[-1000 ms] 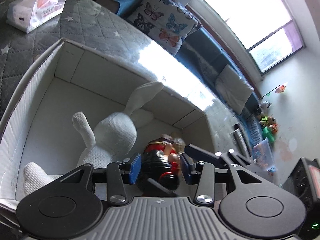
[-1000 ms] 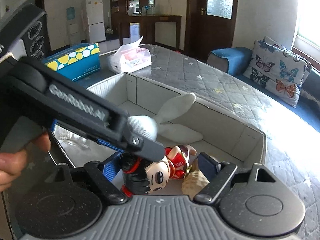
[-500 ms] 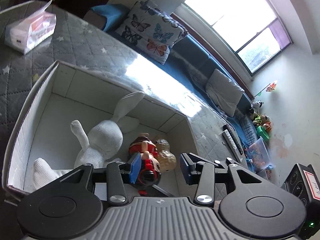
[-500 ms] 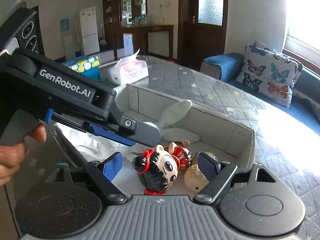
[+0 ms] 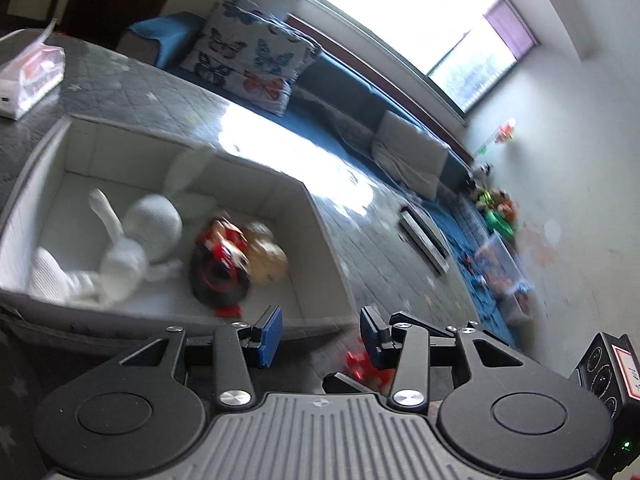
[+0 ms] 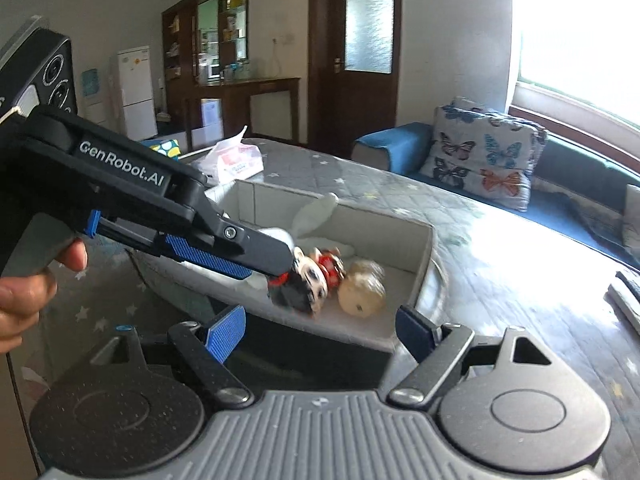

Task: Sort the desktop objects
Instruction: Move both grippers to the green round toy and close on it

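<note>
In the left wrist view, the left gripper (image 5: 320,336) hangs with its blue pads spread and nothing between them, just outside the near wall of a white storage box (image 5: 320,240) on a grey star-quilted surface (image 5: 384,248). Only this view shows the full white plush rabbit (image 5: 132,240) lying in the box, and something small, red and blurred beneath the gripper. Beside the rabbit lie one doll in red with black hair (image 5: 222,258) and one tan round toy (image 5: 268,256), touching. The right wrist view alone shows a hand (image 6: 24,300) holding the left gripper from the side, the doll's face, and a tissue pack (image 6: 236,160) behind the box. The right gripper (image 6: 320,334) is spread wide, empty.
</note>
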### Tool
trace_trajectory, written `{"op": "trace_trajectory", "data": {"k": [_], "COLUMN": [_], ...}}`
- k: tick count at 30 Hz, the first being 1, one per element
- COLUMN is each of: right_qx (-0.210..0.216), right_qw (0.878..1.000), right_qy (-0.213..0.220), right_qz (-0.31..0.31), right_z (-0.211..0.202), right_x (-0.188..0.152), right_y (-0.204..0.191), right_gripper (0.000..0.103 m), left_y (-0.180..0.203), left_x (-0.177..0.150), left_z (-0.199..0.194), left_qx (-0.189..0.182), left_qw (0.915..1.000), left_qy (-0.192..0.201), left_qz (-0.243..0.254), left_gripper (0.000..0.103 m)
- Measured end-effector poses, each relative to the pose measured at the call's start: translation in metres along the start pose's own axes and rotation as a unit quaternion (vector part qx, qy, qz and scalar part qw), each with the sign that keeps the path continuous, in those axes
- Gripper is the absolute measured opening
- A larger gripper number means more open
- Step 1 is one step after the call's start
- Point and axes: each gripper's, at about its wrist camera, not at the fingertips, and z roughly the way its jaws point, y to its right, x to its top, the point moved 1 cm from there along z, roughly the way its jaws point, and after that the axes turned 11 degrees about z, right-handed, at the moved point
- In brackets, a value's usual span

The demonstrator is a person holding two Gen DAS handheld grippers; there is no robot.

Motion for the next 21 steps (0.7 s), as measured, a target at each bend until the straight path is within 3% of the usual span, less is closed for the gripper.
{"op": "trace_trajectory", "data": {"k": [12,21], "right_qx": [-0.071,-0.104], "right_qw": [0.995,0.989], "right_qy": [0.006,0.001], "right_qz": [0.062,0.107], "right_z": [-0.05,-0.058], "right_x": [-0.061,-0.087], "right_y": [0.031,0.062], "right_gripper": [0.084,0.084], "left_y": [0.045,0.068], "left_x": [-0.04,-0.053], "left_z": [0.033,0.062], "left_qx": [-0.039,-0.064], "left_qw": [0.9966,0.9915], "left_qy": [-0.061,-0.101], "left_qz": [0.039,0.053], "left_gripper": [0.045,0.045]}}
